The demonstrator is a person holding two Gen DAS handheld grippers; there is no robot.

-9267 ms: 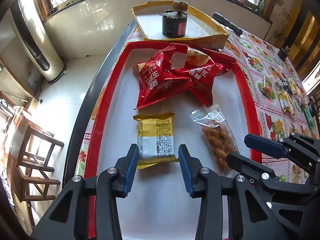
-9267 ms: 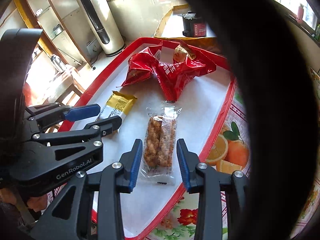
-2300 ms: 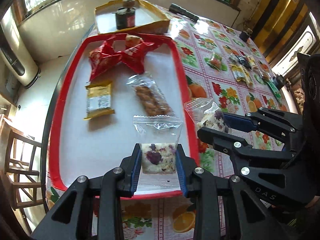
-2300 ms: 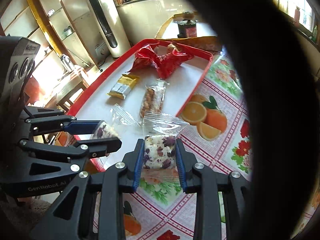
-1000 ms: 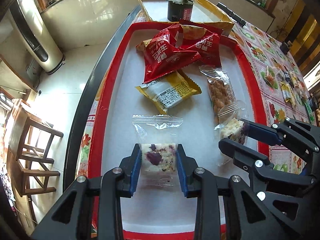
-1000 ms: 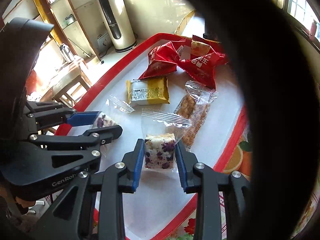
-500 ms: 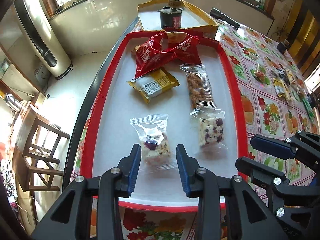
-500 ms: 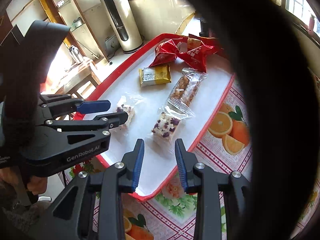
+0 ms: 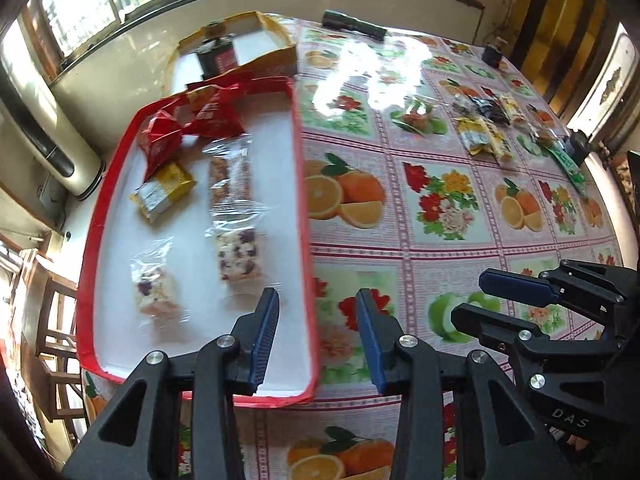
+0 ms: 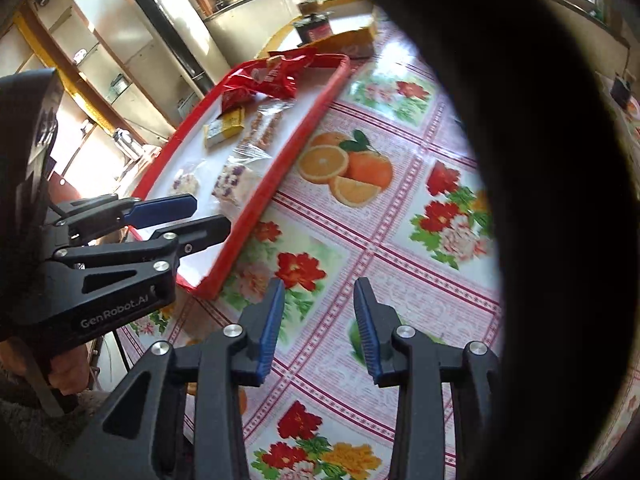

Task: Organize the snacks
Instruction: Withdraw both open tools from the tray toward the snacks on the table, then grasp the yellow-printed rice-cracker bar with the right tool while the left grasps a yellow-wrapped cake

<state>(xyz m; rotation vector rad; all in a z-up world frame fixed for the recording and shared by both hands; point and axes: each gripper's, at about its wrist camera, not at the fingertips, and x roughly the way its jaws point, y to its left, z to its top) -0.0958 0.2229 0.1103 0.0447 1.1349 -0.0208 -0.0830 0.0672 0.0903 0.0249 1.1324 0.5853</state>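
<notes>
Both jaws are opening, narrow and empty: the left gripper (image 9: 316,336) at lower centre straddles the red-rimmed white tray (image 9: 301,184) edge; the right gripper (image 10: 319,324) hangs over the fruit-patterned tablecloth (image 10: 384,216). Two clear-wrapped purple-speckled nougat bars (image 9: 237,257) lie inside the tray, left of centre.

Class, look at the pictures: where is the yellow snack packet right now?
In the left wrist view, the yellow snack packet lies inside the red tray, left side, just below the red bags.

The tray (image 9: 302,216) sits at the counter's (image 9: 440,248) left edge, holding six snack packets in two columns; the two nougat packets (image 9: 238,258) lie nearest. Loose snacks (image 9: 486,132) lie far right on the counter. A box (image 9: 276,56) stands behind the tray.
</notes>
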